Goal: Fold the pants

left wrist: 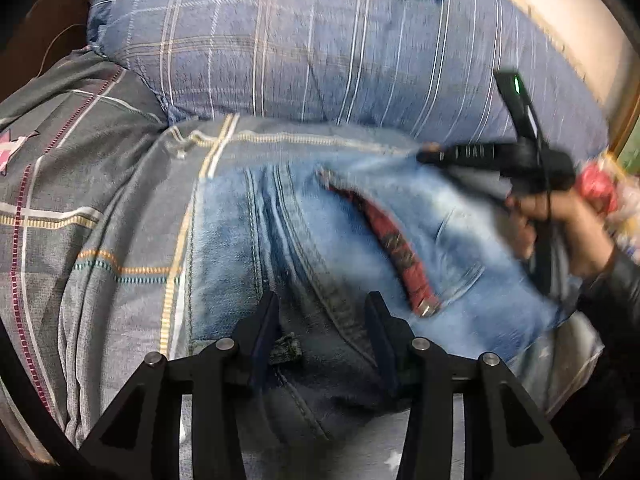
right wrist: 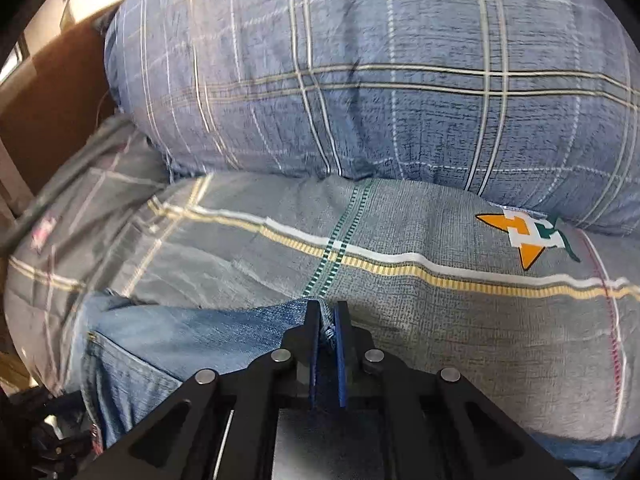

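Observation:
Light blue jeans (left wrist: 232, 240) lie spread on a grey plaid bedcover (left wrist: 80, 200), with a red and black belt (left wrist: 400, 256) showing at the waist. My left gripper (left wrist: 324, 300) is low over the jeans near a belt loop. Its fingers stand half apart with a thick bunch of denim pressed between the pads. In the right wrist view my right gripper (right wrist: 327, 306) is shut on the far edge of the jeans (right wrist: 180, 332), a thin fold of denim pinched between its blue pads. The left wrist view shows that right gripper (left wrist: 424, 156) at the jeans' far right corner, held by a person's hand (left wrist: 560, 216).
A big blue plaid pillow (left wrist: 300, 40) lies just behind the jeans, also filling the top of the right wrist view as the pillow (right wrist: 360, 60). The grey bedcover (right wrist: 440, 312) runs on to the right. Brown wooden furniture (right wrist: 52, 100) stands at the left.

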### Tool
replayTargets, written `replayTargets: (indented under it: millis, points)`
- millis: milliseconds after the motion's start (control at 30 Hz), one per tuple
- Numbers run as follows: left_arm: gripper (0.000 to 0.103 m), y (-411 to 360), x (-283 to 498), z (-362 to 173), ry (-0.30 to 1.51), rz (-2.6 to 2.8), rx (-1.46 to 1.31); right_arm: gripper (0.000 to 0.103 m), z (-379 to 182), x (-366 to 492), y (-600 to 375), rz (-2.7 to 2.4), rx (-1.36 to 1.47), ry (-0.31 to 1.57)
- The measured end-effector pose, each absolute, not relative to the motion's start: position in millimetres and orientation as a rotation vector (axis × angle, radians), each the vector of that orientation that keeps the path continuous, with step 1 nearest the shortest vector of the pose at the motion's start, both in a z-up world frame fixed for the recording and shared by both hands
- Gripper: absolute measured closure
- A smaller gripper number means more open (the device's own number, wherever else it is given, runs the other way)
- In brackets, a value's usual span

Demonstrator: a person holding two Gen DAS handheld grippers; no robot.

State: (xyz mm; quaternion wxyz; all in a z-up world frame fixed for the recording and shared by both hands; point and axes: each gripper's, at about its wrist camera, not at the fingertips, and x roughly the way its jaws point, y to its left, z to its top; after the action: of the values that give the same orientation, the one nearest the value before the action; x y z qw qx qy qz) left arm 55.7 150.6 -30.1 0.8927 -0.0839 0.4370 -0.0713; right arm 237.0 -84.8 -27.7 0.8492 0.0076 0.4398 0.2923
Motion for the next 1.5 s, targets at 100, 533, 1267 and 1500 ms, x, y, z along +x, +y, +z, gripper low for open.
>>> replayTargets:
  millis: [100,533,1267,1500]
  points:
    - [0.056,162.6,62.9,-19.2,0.893,-0.135,-0.234,0.054,-11.7,230.2,-94.6,0.602,0.027,0.915]
    - [0.056,172.1,99.9,-58.8,0.982,-0.037,-0.177,0.024,-27.5,104.6,-149.3,0.608,0.048,0.924]
    - [0.056,-57.4,124.9,4.4,0.982,-0.357,0.023,0.03,14.5,93.2,-442.5,0.17,0.369,0.748]
    - [0.056,-108.3,167.3,-23.6,1.063,-0.359,0.048,0.05,0.4,176.2,-440.8,0.217,0.335,0.8]
